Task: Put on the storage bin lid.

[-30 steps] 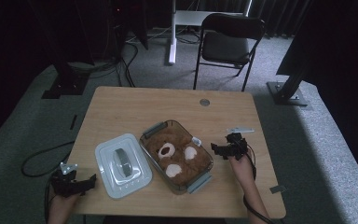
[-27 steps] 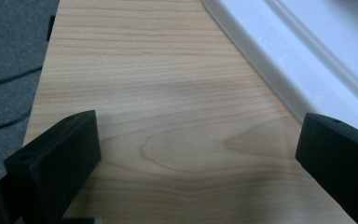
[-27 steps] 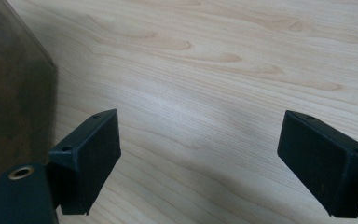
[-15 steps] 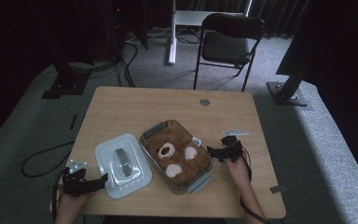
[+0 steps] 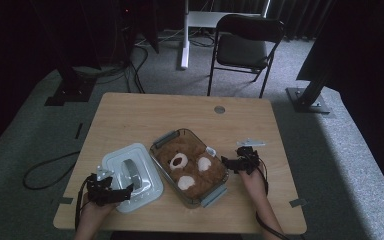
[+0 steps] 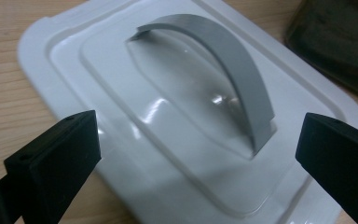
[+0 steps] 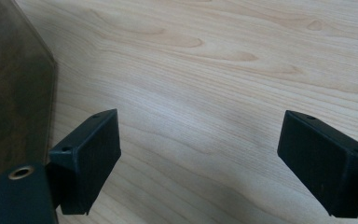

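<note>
So the white lid is lying flat on the table, just left of the glass dish with the brown teddy bear in it. Left gripper is at the lid's near edge, jaws wide apart, facing its grey handle. Right gripper sits beside the dish, jaws apart too, holding nothing.

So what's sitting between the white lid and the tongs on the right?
In the high view, the glass dish holding a brown teddy bear sits between the white lid and the right tongs.
</note>
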Motion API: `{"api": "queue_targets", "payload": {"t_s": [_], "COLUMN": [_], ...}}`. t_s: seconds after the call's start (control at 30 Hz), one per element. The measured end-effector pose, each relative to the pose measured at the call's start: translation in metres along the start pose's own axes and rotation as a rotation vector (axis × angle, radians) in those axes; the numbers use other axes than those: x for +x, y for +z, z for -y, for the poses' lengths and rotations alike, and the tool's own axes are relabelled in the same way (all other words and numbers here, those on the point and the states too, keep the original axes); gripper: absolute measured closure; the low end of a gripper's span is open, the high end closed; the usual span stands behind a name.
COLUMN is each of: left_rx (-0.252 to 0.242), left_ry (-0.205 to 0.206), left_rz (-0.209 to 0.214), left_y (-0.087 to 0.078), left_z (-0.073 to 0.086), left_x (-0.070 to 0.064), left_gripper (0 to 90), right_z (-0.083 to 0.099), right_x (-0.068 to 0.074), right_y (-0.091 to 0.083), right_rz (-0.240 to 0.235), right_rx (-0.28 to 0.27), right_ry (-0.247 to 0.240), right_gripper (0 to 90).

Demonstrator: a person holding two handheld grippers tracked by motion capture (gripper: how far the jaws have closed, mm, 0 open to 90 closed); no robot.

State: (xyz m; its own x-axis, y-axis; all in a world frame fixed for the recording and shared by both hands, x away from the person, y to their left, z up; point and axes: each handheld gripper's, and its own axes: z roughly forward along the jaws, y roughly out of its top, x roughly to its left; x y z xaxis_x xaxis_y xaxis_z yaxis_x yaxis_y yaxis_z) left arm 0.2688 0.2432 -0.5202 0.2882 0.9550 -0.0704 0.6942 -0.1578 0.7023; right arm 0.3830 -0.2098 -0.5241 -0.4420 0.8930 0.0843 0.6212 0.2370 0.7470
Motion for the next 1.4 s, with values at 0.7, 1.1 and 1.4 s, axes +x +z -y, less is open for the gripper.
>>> {"api": "queue_targets", "payload": {"t_s": [0.7, 1.1, 1.4], "left_rx": [0.046, -0.024, -0.062], "left_ry": [0.026, 0.02, -0.059], "left_rz": [-0.027, 0.047, 0.1], "left_y": [0.042, 0.04, 0.032], "left_z": [-0.016, -0.017, -0.019], "left_x": [-0.014, -0.009, 0.002], "left_gripper": [5.0, 57.1, 68.5], "right_z": [0.005, 0.011, 0.017], "right_x": [0.0, 0.005, 0.008], "right_y": [-0.002, -0.002, 0.0], "right_rz": [-0.009, -0.036, -0.059], "right_rx": [0.014, 0.031, 0.052], "right_ry": [-0.01, -0.023, -0.024], "right_gripper": [12.5, 12.6, 12.6]}}
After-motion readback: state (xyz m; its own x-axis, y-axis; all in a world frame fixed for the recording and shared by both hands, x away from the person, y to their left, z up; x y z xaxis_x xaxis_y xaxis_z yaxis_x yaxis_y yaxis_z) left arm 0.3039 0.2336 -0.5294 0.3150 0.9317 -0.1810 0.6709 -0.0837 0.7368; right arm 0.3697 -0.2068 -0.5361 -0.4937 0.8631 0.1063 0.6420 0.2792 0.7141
